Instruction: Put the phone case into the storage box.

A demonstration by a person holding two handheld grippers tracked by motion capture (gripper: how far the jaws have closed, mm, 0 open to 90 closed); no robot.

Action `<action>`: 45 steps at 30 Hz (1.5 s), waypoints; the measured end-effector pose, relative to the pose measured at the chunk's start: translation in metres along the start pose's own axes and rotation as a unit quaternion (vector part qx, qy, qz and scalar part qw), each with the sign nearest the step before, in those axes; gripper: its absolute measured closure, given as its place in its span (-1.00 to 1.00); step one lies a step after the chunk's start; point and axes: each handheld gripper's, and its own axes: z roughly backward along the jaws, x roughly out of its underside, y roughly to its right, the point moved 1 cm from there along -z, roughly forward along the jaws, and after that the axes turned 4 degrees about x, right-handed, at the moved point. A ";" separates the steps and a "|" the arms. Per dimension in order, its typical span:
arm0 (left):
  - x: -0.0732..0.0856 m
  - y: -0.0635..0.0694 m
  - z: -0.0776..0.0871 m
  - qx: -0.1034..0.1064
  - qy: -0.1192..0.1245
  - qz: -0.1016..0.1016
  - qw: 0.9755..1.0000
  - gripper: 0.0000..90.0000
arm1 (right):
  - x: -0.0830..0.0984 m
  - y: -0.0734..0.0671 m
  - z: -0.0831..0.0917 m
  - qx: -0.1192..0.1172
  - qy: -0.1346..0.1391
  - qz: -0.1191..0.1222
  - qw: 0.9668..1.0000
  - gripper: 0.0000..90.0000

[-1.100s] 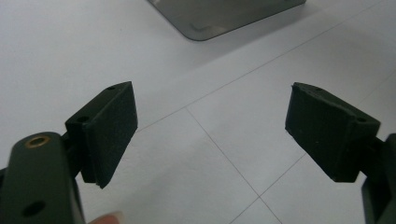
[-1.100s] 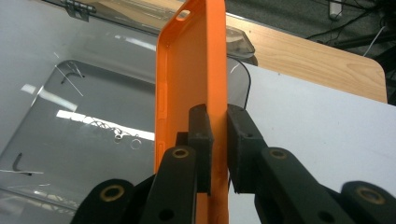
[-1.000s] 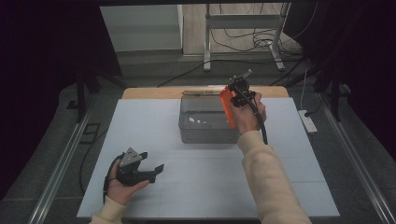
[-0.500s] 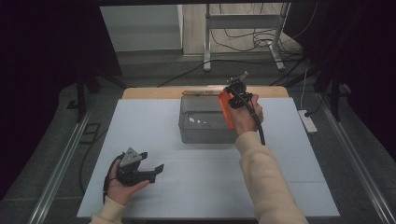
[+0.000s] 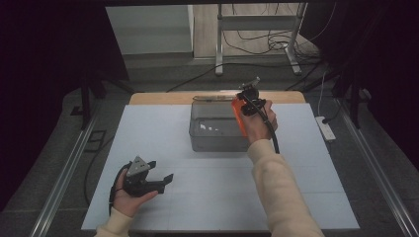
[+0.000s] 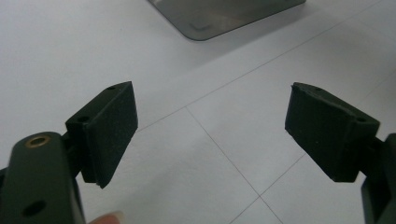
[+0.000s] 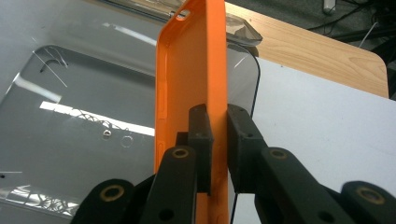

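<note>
Orange phone case — thin, light, probably flexible and slick; the right gripper is pinching its back wall edge-on, holding it over the grey tray. Left gripper — gaping, resting idle.

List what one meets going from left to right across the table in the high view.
left gripper → grey tray → orange case held by the right gripper
</note>
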 end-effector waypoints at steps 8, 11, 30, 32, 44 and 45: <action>0.000 0.000 0.000 0.000 0.000 0.000 1.000 -0.62 | 0.001 0.000 -0.004 0.007 -0.005 0.000 1.000 0.81; 0.000 0.000 0.000 0.000 0.000 -0.001 1.000 -0.62 | 0.002 0.000 -0.005 0.006 -0.007 -0.003 1.000 0.80; -0.003 0.000 -0.002 0.007 0.002 -0.003 1.000 -0.62 | 0.005 0.001 -0.007 0.015 -0.012 -0.010 1.000 0.80; -0.004 0.000 -0.003 0.008 0.003 -0.004 1.000 -0.62 | 0.005 0.001 -0.007 0.016 -0.015 -0.009 1.000 0.80; -0.004 -0.001 -0.003 0.006 0.005 -0.005 1.000 -0.62 | 0.008 -0.001 -0.014 0.016 -0.017 -0.004 1.000 0.80; -0.004 -0.001 -0.003 0.005 0.005 -0.005 1.000 -0.62 | 0.008 -0.001 -0.014 0.016 -0.018 -0.006 1.000 0.80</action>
